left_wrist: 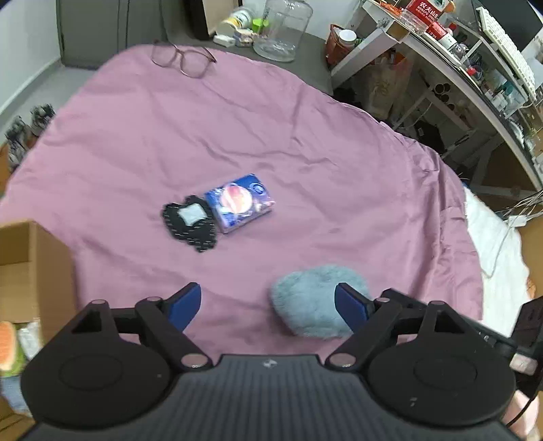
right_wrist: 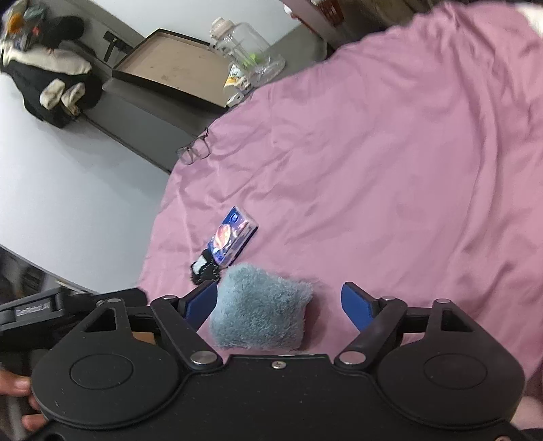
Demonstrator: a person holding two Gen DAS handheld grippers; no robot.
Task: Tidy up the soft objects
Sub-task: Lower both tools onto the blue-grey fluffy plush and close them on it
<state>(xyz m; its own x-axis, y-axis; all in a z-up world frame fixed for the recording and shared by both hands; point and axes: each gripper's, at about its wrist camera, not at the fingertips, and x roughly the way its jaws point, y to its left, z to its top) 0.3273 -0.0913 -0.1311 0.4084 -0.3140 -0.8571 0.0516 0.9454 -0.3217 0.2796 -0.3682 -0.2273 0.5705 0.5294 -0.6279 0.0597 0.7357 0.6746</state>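
A red box point(left_wrist: 424, 8) on the cluttered shelf in the left wrist view is showing white Chinese characters reading 农夫山, the rest cut off or too blurred. The blue tissue pack point(left_wrist: 239, 203) is carrying a round logo whose lettering is staying unreadable in both views.

We hold our left black two-finger tool point(left_wrist: 268, 307) low, its blue-padded fingers point(left_wrist: 185, 305) spread wide with nothing between them. Our right black two-finger tool point(right_wrist: 280, 305) is equally splayed, gripping nothing. Fingertips of our bare hand point(right_wrist: 20, 403) show at its left edge.
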